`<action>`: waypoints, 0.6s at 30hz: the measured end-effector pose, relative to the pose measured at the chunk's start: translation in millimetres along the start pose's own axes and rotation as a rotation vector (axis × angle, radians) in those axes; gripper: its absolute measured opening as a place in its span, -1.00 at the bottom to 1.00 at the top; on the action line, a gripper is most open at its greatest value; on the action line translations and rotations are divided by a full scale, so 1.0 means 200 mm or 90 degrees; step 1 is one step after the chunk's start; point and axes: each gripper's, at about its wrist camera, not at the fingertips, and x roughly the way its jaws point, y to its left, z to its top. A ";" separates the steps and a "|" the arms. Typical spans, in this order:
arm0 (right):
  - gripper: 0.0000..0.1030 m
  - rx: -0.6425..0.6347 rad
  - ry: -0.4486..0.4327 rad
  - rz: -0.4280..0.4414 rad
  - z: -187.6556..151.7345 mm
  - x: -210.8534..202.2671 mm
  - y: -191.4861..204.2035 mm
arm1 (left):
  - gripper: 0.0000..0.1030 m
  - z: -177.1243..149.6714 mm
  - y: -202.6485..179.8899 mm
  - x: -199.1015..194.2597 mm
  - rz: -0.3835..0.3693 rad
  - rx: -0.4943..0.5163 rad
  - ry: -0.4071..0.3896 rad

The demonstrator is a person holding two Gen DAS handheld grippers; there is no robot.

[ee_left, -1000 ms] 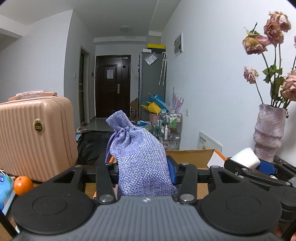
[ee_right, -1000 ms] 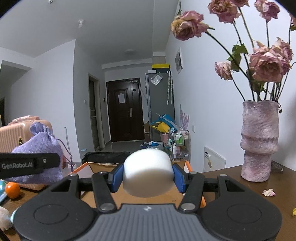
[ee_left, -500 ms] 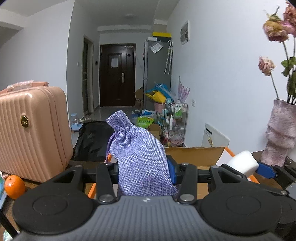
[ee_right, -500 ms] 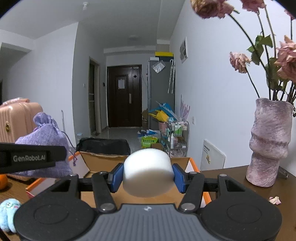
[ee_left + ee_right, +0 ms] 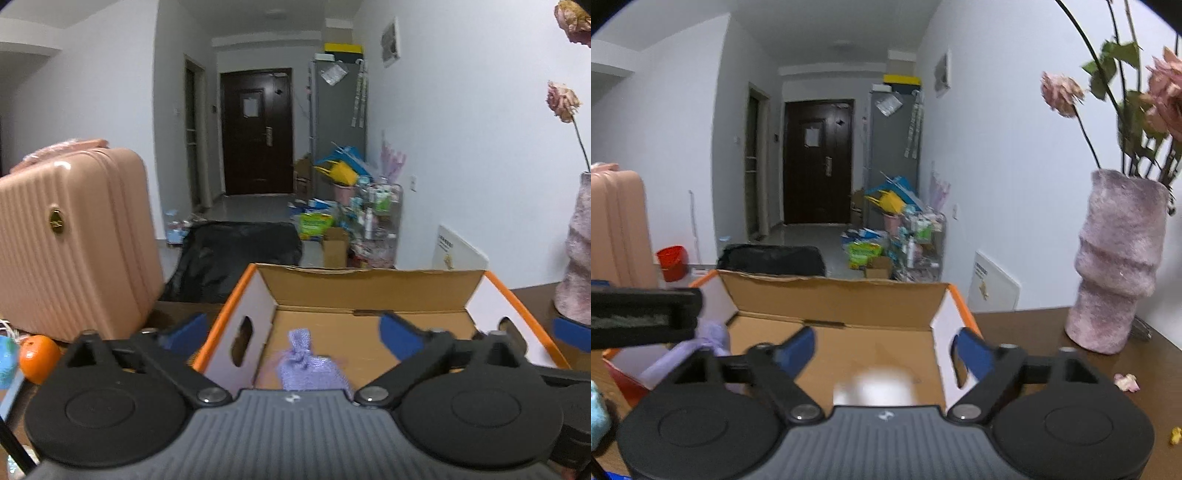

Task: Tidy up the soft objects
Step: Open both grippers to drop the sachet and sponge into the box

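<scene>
An open cardboard box (image 5: 369,284) with orange edges sits on the brown table. A purple burlap pouch (image 5: 308,363) lies inside it, below my left gripper (image 5: 291,334), which is open and empty above the box. The pouch also shows in the right wrist view (image 5: 701,347). A white sponge (image 5: 875,387), blurred, is inside the box (image 5: 834,295) under my right gripper (image 5: 882,352), which is open and empty. The left gripper's body (image 5: 642,317) shows at the left of the right wrist view.
A pink suitcase (image 5: 70,236) and an orange (image 5: 38,358) stand left of the box. A pink vase (image 5: 1115,288) with dried roses stands at the right on the table (image 5: 1034,332). A blue plush (image 5: 596,421) lies at the near left.
Both grippers have opened. The purple pouch left the left gripper and the white sponge left the right gripper; both are now in the box. Both cameras tilted down towards the box.
</scene>
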 end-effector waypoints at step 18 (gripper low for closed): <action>1.00 0.042 0.019 -0.011 -0.01 -0.01 -0.06 | 1.00 0.01 0.02 -0.06 0.040 -0.015 -0.002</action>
